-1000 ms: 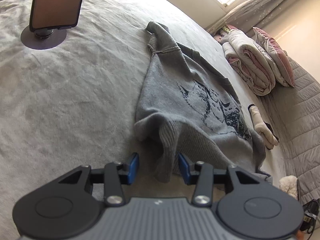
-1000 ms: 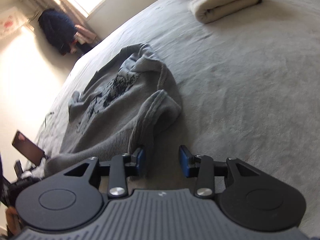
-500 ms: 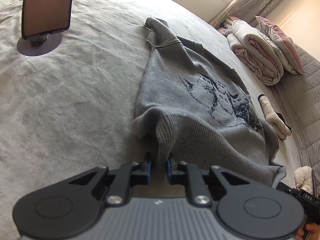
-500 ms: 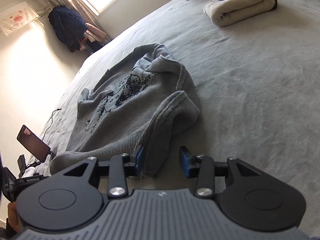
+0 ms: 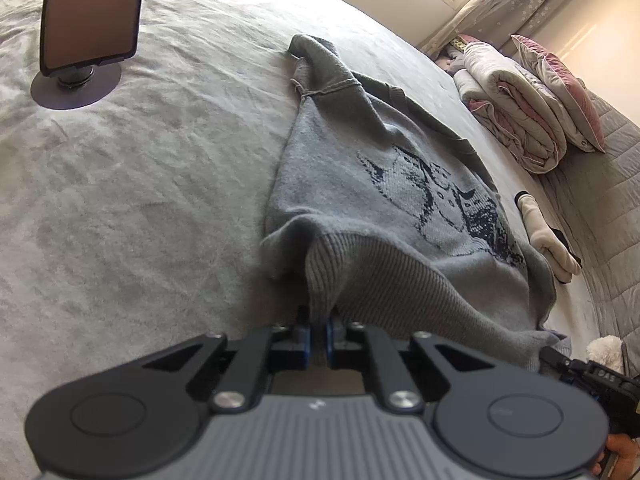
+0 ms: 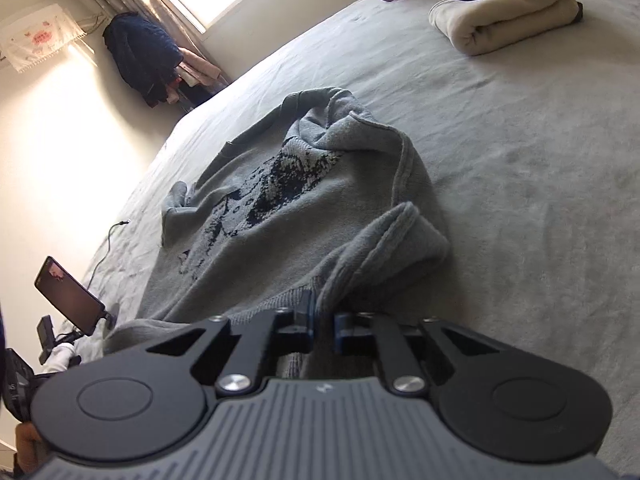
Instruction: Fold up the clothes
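Step in hand, by judgement: taking hold of the hem corners before a first fold. Left wrist view, left to right: one phone on a round stand (image 5: 86, 20) at upper left; one grey sweater (image 5: 360, 184) with a dark knitted motif spread across the middle of the bed (image 5: 140, 200); one rolled quilt (image 5: 516, 120) with one pink-edged pillow (image 5: 560, 92) at upper right; one cream garment (image 5: 548, 240) at the right edge. At bottom centre, left tool (image 5: 317, 336) pressed together, pinching the ribbed hem.

Right wrist view, left to right: same phone (image 6: 68, 296) at lower left; dark jacket (image 6: 140, 60) hanging by the window at upper left; sweater (image 6: 300, 208) in mid-frame, sleeve bunched at its right side; one folded cream garment (image 6: 508, 12) at upper right. At bottom centre, right tool (image 6: 323, 330) closing, knit fabric between the pads and apparently already nipped.

Next move, likely: lifting both corners together, keeping the hem taut and level, carrying it toward the collar. Needs even tension; bunched sleeve probably wants flattening first.
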Demonstrator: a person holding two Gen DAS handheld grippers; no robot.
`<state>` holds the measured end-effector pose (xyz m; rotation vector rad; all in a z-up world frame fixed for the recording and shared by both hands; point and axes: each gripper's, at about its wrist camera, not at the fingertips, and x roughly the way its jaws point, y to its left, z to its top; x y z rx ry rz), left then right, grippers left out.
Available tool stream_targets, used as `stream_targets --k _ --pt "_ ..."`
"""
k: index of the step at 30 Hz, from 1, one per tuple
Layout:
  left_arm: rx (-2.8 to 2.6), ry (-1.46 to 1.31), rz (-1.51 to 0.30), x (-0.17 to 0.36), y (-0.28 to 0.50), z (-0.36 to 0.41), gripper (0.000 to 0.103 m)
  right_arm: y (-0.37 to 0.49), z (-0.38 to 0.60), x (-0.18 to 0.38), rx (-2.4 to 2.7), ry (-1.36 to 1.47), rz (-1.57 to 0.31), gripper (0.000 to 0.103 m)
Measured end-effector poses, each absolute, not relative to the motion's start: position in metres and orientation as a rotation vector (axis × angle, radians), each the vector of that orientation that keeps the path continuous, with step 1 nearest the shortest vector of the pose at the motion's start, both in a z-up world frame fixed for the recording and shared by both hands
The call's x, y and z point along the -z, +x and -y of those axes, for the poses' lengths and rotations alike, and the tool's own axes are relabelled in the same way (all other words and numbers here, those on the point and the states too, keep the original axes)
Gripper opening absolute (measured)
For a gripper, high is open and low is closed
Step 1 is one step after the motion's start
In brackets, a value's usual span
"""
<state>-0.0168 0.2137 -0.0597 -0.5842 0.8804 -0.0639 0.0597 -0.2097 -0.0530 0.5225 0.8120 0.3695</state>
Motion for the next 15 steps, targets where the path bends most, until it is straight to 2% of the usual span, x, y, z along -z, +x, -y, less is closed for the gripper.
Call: stream_targets --k 15 --pt "0.288 -0.796 -1.009 0.03 -0.067 -0.244 0.004 0.016 0.278 0.006 -0.37 0.519 -0.814 0.007"
